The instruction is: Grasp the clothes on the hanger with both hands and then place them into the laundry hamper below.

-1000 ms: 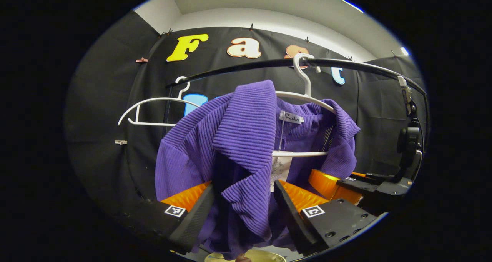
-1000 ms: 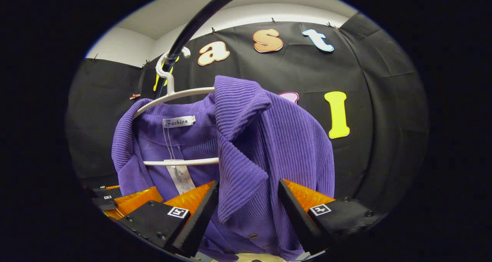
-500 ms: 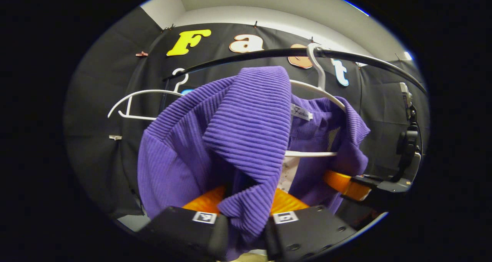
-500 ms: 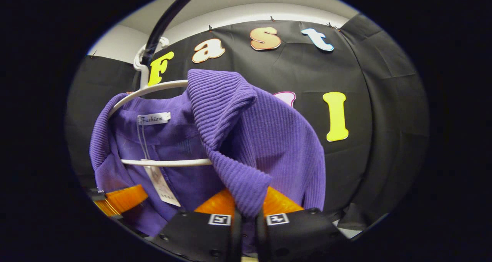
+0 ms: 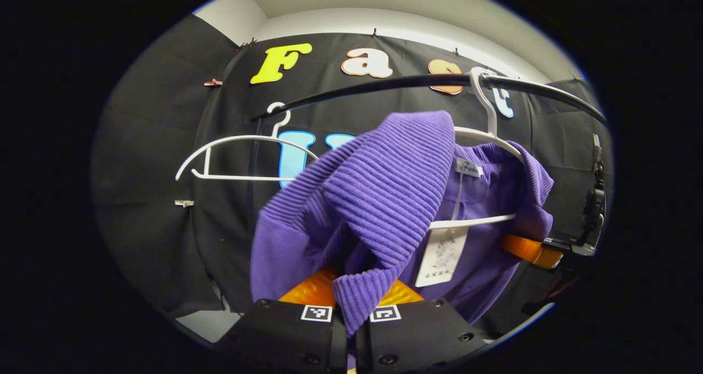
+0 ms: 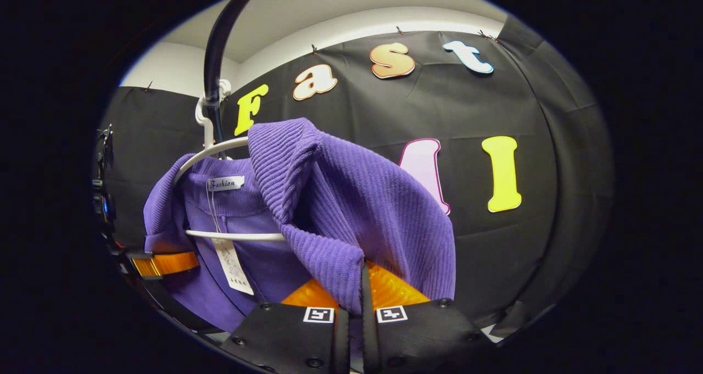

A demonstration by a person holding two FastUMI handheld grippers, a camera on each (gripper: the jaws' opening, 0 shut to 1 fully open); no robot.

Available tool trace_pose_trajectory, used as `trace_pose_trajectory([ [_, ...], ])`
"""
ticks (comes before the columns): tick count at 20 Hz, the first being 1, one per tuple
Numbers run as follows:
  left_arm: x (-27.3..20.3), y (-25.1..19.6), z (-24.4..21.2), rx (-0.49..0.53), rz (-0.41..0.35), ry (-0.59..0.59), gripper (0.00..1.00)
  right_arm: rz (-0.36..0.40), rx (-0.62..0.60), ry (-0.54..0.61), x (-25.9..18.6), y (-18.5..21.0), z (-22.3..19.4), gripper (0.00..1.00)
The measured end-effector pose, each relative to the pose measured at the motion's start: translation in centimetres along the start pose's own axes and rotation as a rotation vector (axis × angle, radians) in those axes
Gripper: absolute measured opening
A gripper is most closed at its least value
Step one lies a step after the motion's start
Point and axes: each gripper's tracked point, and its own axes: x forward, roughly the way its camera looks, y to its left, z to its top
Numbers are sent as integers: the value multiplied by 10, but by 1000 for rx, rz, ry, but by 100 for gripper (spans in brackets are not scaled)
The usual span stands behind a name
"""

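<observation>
Left gripper view, from the left: one empty white hanger (image 5: 241,157) hooked on the black rail (image 5: 384,84), well apart from the garment, open black cloth wall below and beside it. Then one purple ribbed jacket (image 5: 384,198), draped on a second white hanger (image 5: 483,138) hooked on the same rail farther right. Two hangers counted, one rail, one garment. One white neck label (image 5: 468,168) inside the collar, one paper tag (image 5: 442,256) dangling below the hanger's lower bar. Left tongs (image 5: 351,322) at bottom centre, nearly closed, both fingers pinching the jacket's near lapel edge between them. Far right, at the jacket's other side, the right tongs (image 5: 530,249) reaching in against the fabric; finger gap not clear from here.

Right gripper view, from the left: left tongs (image 6: 165,264) at the jacket's far edge, touching the cloth. Rail (image 6: 211,61) running up and away, one hanger hook (image 6: 207,118) over it. Same jacket (image 6: 351,209) hanging from that hanger, neck label (image 6: 226,183) and paper tag (image 6: 233,264) inside. Right tongs (image 6: 356,319) at bottom centre, narrow, clamped on the lapel's lower corner. To the right of the jacket, bare cloth wall and free room. A pale strip of floor or ledge at the lower right edge, too small to tell which.
</observation>
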Motion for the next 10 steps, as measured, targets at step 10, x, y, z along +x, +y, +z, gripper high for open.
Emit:
trace_pose_trajectory([
  [10, -43, 35, 46, 109, 82, -34, 12, -35, 65, -135, -30, -42, 46, 13],
])
